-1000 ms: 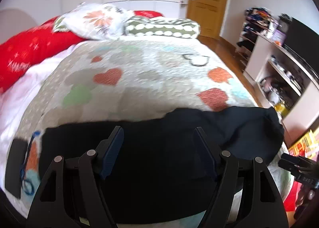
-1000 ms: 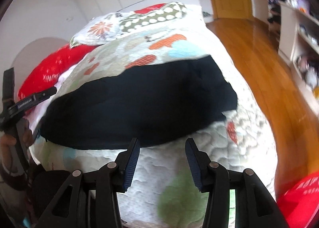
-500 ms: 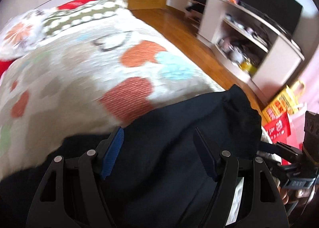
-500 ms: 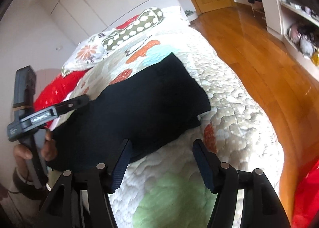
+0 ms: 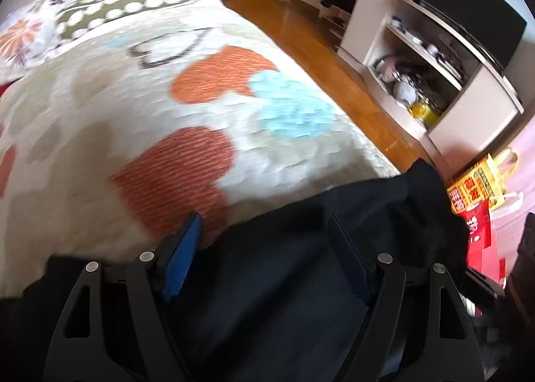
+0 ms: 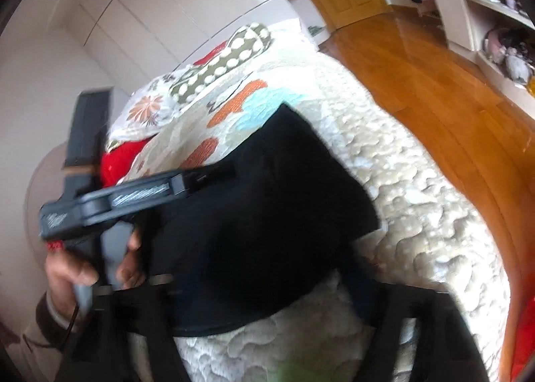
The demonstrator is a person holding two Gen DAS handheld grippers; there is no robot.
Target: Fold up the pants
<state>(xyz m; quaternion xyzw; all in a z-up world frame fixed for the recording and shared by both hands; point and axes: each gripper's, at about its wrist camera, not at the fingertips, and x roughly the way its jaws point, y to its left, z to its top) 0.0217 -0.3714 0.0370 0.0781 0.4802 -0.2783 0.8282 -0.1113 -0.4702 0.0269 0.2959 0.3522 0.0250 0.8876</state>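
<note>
Black pants [image 5: 418,211] lie folded across the near end of a heart-patterned quilt [image 5: 100,108]. My left gripper [image 5: 264,248] hovers over their right part, its blue-padded jaws wide and still opening, with cloth under them but none pinched. In the right wrist view the pants [image 6: 267,208] reach down to my right gripper [image 6: 260,285]. It is blurred, and its jaws are closing with the pants' near hem between them. I do not see the pads pressing. A hand [image 6: 67,268] holds the left gripper's body over the pants' left side.
Pillows [image 5: 133,7] and a red blanket [image 6: 123,161] lie at the bed's head. Wooden floor [image 6: 434,88] runs along the bed's right side. A shelf unit with a dark screen [image 5: 468,31] and shopping bags [image 5: 474,188] stand beyond it.
The left gripper swung right along the pants toward the bed's right edge and tilted down. The right gripper rolled and dropped onto the pants' near hem; the left gripper now looms closer in its view.
</note>
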